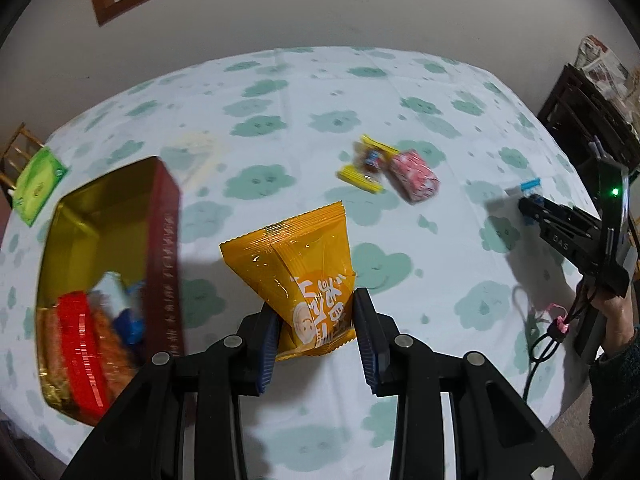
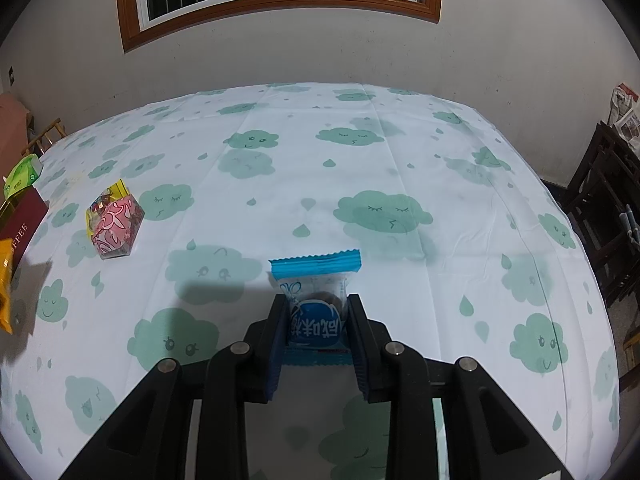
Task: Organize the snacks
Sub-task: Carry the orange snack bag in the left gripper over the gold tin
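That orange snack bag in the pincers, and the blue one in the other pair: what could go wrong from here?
The left gripper pinches the orange bag only at its lower end, so it could swing or slip before reaching the red tin. The tin already holds packets, so it may snag. The right gripper squeezes the blue packet, which might crush its contents.

Left gripper [image 1: 316, 332]: matte black linkage arms, two per side, each with a round silver pivot pin; ridged dark blue pads on the inner faces of both fingers [image 1: 267, 346].

Right gripper [image 2: 318, 334]: same build, with black arms, four silver pivot pins and ribbed blue pads on the fingers [image 2: 276, 354]. In the left wrist view, at far right, its black body carries pale raised lettering on the side, a thin upright black plate with a lit green lamp, and black cables bound by a pink-red tie.

Hand [image 1: 618, 314]: dark knitted sleeve at the wrist.
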The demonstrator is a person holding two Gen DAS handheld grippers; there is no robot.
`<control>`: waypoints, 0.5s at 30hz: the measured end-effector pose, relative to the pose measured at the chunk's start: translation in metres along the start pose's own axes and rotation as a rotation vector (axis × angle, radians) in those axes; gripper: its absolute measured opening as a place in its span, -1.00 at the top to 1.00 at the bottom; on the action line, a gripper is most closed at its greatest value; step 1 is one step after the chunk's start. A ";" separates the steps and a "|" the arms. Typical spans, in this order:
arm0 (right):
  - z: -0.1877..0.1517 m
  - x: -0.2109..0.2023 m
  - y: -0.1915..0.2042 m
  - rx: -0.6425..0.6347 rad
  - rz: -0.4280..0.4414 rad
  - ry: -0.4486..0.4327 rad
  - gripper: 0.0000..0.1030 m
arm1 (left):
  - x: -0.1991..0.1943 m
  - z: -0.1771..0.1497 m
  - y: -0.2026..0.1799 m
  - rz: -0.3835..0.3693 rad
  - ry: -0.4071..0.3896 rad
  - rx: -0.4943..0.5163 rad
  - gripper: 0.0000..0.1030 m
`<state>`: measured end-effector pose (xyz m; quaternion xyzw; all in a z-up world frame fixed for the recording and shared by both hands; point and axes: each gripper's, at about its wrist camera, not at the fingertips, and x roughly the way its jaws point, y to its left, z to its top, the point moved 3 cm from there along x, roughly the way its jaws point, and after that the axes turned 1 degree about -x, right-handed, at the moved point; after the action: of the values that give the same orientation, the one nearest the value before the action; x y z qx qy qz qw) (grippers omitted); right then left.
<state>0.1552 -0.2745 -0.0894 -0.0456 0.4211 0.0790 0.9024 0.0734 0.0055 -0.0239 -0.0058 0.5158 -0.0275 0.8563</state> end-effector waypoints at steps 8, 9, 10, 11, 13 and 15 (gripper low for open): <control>0.000 0.000 0.000 0.000 0.000 0.000 0.43 | -0.017 0.001 0.045 0.067 -0.018 -0.044 0.39; 0.000 0.000 0.000 0.000 0.000 0.000 0.43 | -0.019 0.001 0.050 0.072 -0.019 -0.048 0.39; 0.000 0.000 0.000 0.000 0.000 0.000 0.43 | -0.021 0.000 0.056 0.081 -0.020 -0.055 0.39; 0.000 0.000 0.000 0.000 0.000 0.000 0.43 | -0.022 0.000 0.061 0.088 -0.021 -0.060 0.39; 0.000 0.000 0.000 0.000 0.000 0.000 0.43 | -0.026 -0.001 0.073 0.102 -0.023 -0.072 0.39; 0.000 0.000 0.000 0.000 -0.001 0.000 0.43 | -0.029 -0.002 0.083 0.109 -0.024 -0.088 0.39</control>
<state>0.1552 -0.2745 -0.0893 -0.0459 0.4211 0.0788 0.9024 0.0617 0.0903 -0.0028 -0.0157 0.5057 0.0422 0.8615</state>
